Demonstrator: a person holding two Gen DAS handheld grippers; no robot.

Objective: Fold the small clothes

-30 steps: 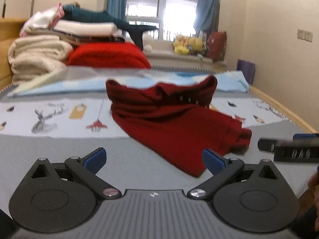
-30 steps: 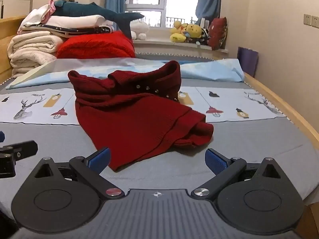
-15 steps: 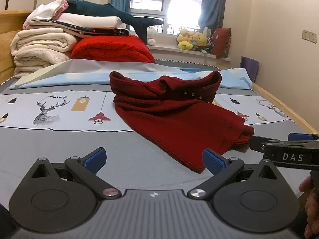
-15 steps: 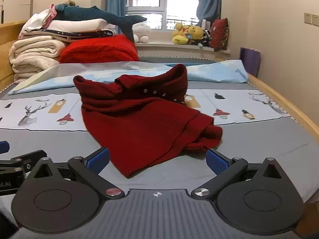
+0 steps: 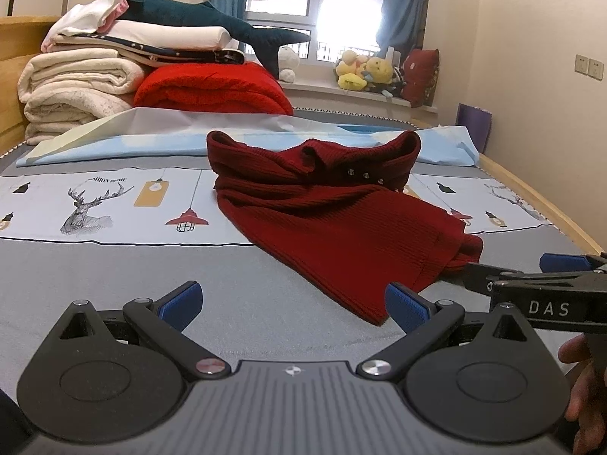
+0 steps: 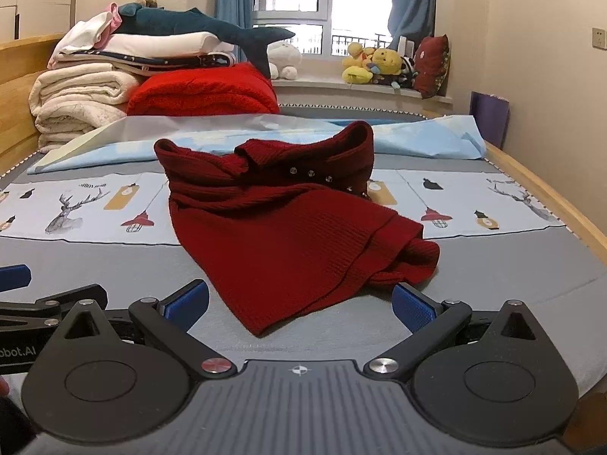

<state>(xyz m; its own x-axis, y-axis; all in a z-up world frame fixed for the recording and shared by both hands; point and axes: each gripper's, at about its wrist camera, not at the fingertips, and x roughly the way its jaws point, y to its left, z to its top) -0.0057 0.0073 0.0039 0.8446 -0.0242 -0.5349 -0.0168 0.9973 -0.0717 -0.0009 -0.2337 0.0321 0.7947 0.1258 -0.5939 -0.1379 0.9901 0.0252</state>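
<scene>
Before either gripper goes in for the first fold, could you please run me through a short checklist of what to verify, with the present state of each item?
1. Left gripper open and holding nothing: ok.
2. Right gripper open and holding nothing: ok.
3. Dark red sweater lies flat: not ok; it is rumpled, the collar stands up and a sleeve is bunched at its right.
4. Near hem corner between the right gripper's fingers: ok, it points toward that gripper.
5. Grey bed cover around the sweater free of other things: ok; the folded blankets sit far behind.
6. Whether the far sleeve is tucked under: cannot tell.
</scene>
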